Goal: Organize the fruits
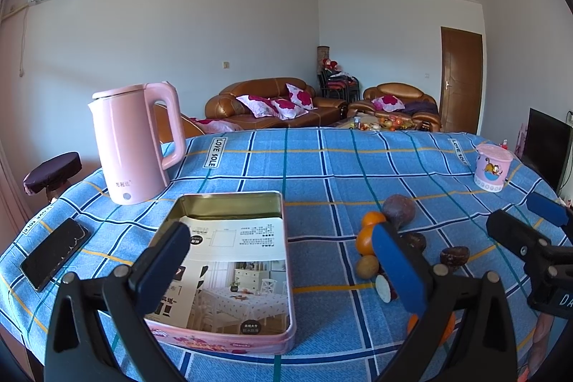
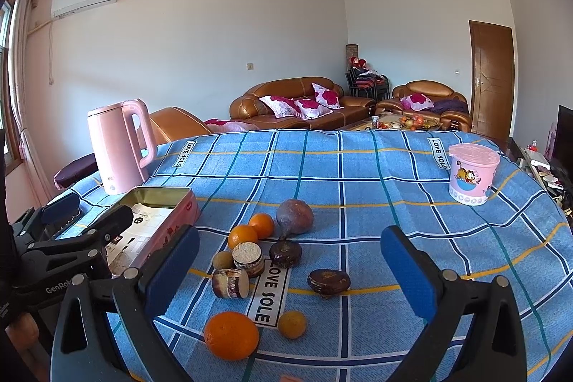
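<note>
- Phone [image 1: 53, 253] lies flat near the table's left edge, on the blue checked cloth [image 1: 322, 167].
- Kettle [image 1: 134, 142], pink, stands upright behind the tin, handle to the right.
- Tin [image 1: 229, 269], open and pink-walled, holds only a printed sheet; no fruit in it.
- Left gripper [image 1: 283, 260] hangs over the tin's near end, fingers spread wide, gripping nothing.
- Fruits sit on the cloth right of the tin, close together: two small oranges [image 2: 252, 231] touching, a purple round fruit [image 2: 295, 217] just behind them, a dark one [image 2: 285, 254] in front of it.
- Two cut cane pieces [image 2: 236, 272] lie beside a small brown fruit [image 2: 222, 259].
- Nearer the camera: a big orange [image 2: 231, 335], a small yellow fruit [image 2: 292, 324], and a dark flattened one [image 2: 328, 281].
- Right gripper [image 2: 290, 267] hovers over this cluster, fingers wide apart, empty.
- Cup [image 2: 472, 174], pink with a lid, stands far right, well apart from the fruit.
</note>
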`<act>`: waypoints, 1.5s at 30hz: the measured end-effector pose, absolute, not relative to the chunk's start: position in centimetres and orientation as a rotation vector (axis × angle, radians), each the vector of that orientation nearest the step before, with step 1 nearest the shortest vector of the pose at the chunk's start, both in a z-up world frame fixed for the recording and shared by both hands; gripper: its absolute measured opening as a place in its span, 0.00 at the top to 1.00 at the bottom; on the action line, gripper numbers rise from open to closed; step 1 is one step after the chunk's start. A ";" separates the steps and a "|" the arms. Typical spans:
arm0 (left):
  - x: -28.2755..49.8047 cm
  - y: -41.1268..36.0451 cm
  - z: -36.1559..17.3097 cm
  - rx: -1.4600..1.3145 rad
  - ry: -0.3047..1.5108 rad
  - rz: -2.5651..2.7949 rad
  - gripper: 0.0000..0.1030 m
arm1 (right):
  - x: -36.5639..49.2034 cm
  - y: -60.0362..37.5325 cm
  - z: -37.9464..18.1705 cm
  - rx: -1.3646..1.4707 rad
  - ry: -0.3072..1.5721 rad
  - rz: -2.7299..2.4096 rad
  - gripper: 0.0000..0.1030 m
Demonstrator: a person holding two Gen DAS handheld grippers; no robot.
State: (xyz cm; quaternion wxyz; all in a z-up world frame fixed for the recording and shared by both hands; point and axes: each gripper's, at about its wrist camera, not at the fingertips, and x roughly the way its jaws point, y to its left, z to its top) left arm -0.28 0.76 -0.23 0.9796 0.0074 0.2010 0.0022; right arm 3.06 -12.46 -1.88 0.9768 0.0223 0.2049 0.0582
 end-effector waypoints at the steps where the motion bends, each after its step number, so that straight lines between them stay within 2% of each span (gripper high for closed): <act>1: -0.3 0.7 -0.3 0.016 0.406 0.004 0.00 | 3.1 -12.5 -1.9 0.045 0.413 0.117 0.01; 14: 0.1 -0.2 -1.3 0.021 0.430 0.003 0.00 | 3.1 -13.3 -2.6 0.045 0.420 0.100 0.01; 23: 0.0 -4.7 -4.4 0.045 0.521 -0.169 0.02 | 2.6 -16.5 -6.3 0.039 0.472 0.022 0.01; 31: -0.6 -9.6 -6.9 0.109 0.599 -0.306 0.17 | 2.3 -20.0 -8.4 0.102 0.500 -0.030 0.01; 33: -0.6 -10.2 -7.2 0.131 0.617 -0.312 0.30 | 2.2 -20.3 -8.4 0.111 0.495 -0.034 0.01; 40: -0.2 -10.0 -8.1 0.117 0.694 -0.366 0.31 | 2.2 -20.4 -8.4 0.128 0.496 -0.015 0.02; 41: -0.1 -9.9 -8.3 0.106 0.710 -0.376 0.36 | 2.2 -20.3 -8.4 0.133 0.498 -0.007 0.02; 42: 0.0 -9.7 -8.4 0.091 0.714 -0.385 0.52 | 2.3 -20.3 -8.4 0.139 0.501 0.000 0.04; 45: 0.2 -9.1 -8.4 0.051 0.722 -0.399 0.53 | 2.7 -19.7 -8.4 0.140 0.515 0.027 0.17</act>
